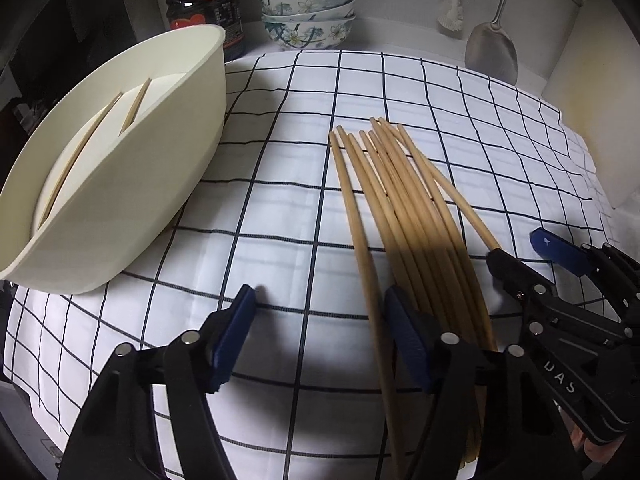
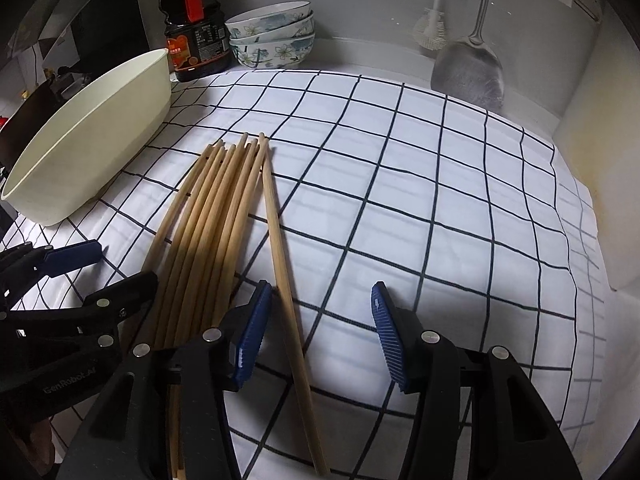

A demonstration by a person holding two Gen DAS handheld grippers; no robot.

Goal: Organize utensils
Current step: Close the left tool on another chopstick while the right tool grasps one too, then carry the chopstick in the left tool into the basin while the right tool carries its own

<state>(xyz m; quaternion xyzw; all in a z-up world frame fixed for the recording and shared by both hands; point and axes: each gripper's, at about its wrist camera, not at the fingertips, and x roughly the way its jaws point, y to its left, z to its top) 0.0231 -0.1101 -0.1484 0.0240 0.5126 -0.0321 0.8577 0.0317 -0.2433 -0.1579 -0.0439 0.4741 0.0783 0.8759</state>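
Both grippers stand with jaws wide apart and nothing between them: the left gripper (image 1: 320,332) low over the checked cloth (image 1: 280,184) just left of the chopsticks (image 1: 400,208), the right gripper (image 2: 320,328) just right of them. The chopsticks lie fanned on the cloth. Left of the chopsticks a cream holder (image 1: 140,168) rests, two sticks inside; behind them stand stacked bowls (image 1: 308,12), a dark bottle (image 1: 204,4) and a metal spatula (image 1: 492,48).

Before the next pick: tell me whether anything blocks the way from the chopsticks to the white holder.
Nothing visible does. Between the chopsticks and the white holder lies only bare checked cloth. The bowls and sauce bottle stand behind, off that path. Both tongs are open, holding nothing.
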